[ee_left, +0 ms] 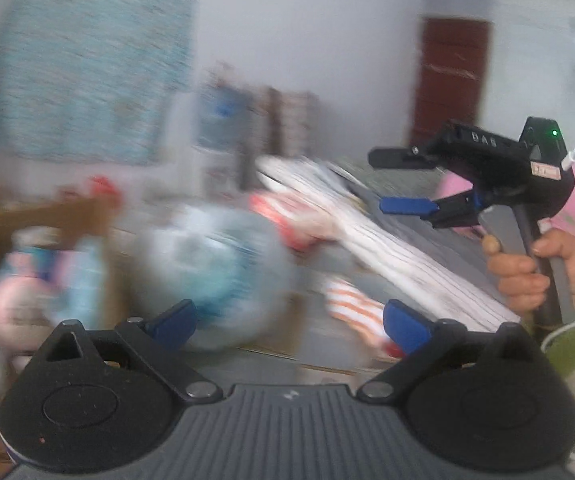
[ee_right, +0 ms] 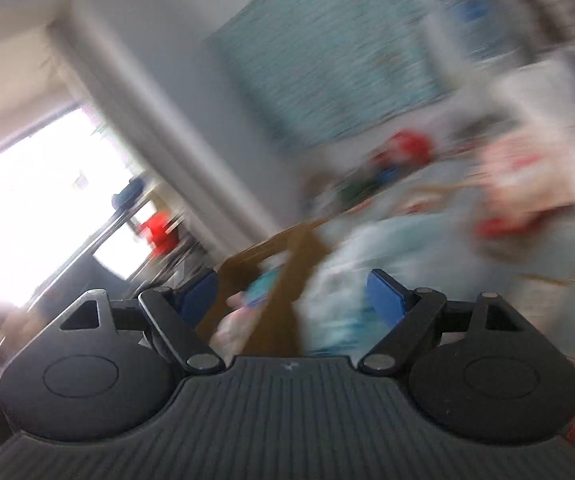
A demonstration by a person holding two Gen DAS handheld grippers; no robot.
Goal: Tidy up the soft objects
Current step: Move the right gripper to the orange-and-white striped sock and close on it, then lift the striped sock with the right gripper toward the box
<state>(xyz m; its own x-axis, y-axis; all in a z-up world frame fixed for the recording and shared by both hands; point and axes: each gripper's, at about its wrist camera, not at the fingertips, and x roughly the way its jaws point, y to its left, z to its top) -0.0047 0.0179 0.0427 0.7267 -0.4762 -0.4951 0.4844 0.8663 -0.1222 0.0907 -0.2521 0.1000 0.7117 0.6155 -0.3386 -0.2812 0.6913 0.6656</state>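
**Both grippers are empty, and the soft bundle sits in front of the left one**

The left gripper (ee_left: pixel 289 322) is spread wide and holds nothing. Just past its fingers sits a pale blue and white soft bundle (ee_left: pixel 211 268). It is blurry, so I cannot tell what kind of soft thing it is. It lies a little to the left of the gap between the fingers. A brown cardboard box (ee_left: pixel 39 216) with more soft things in it stands further left.

The right gripper (ee_left: pixel 403 184) is over to the right, above a striped white cloth (ee_left: pixel 387 240). A hand (ee_left: pixel 535 272) holds its handle. Its fingers are spread too, with nothing between them.

I think the left gripper is nearer to the bundle. No long side shows on it.
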